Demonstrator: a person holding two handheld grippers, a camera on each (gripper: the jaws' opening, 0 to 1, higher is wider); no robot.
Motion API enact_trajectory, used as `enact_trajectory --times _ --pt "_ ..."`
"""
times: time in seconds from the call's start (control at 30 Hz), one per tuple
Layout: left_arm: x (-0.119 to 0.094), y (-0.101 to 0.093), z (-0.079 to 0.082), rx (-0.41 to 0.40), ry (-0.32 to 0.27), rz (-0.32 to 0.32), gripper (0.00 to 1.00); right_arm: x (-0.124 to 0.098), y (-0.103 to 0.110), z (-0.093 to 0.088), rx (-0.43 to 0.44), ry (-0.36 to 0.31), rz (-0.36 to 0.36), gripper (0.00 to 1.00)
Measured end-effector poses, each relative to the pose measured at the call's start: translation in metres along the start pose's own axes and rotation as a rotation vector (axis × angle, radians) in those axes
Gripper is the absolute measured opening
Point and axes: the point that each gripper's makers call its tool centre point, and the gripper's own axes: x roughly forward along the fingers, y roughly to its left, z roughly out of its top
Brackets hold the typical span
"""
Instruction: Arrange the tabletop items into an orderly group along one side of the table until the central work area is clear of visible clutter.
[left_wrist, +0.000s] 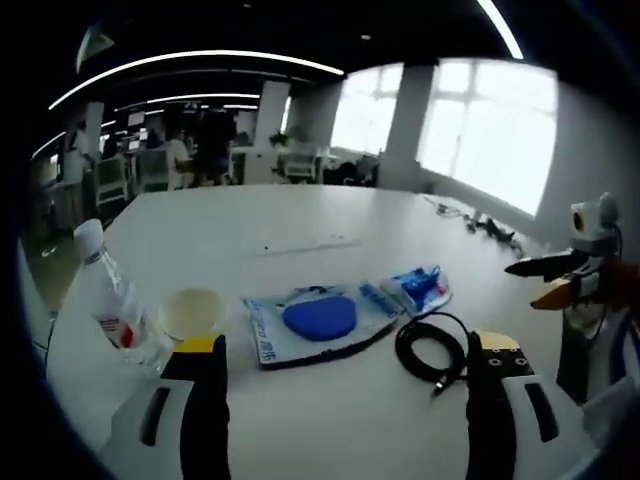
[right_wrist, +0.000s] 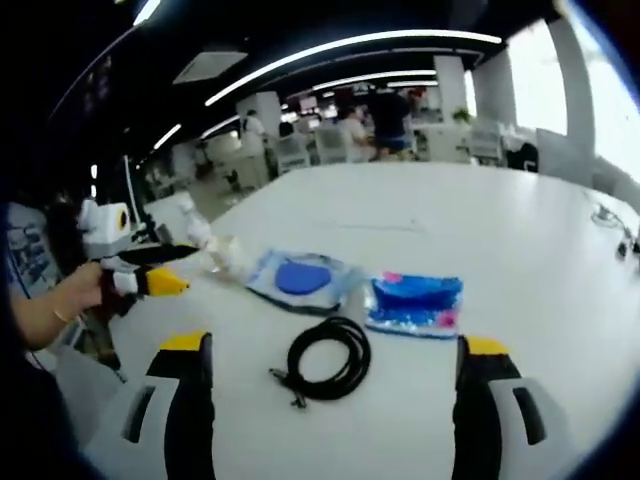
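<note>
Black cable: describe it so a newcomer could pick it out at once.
On the white table, a row of items lies ahead of the right gripper. Nearest its jaws is the black cable, a loose coil, the one dark item beside the blue packets.

An open-plan office lies beyond the surface's far edge: bright windows (left_wrist: 485, 125), curved ceiling light strips (right_wrist: 350, 45), desks with chairs (right_wrist: 295, 150), and people (right_wrist: 385, 115) standing among them.
</note>
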Motion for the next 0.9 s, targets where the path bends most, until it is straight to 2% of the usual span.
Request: enact_trajectory --times 0.07,0.3,0.4,0.7,0.9 --pt "-0.007 0.004 -0.003 0.032 0.008 0.004 0.99 -0.004 0.002 -0.002 -0.026 0.010 0.000 0.99" --pt "-0.033 0.009 -0.015 0.057 0.032 -0.011 0.99 -0.015 0.010 -0.009 -0.074 0.039 0.016 0.99" --pt "-0.043 0.009 -0.018 0.011 0.033 -0.031 0.99 -0.019 0.013 -0.012 -0.087 0.049 0.021 0.99" --pt "-0.074 0.005 -0.020 0.050 0.039 -0.029 0.99 -0.033 0.026 -0.026 -0.123 0.078 0.040 0.99" --pt "-0.095 0.003 -0.022 0.053 0.035 -0.016 0.99 -0.045 0.038 -0.030 -0.134 0.073 0.047 0.99"
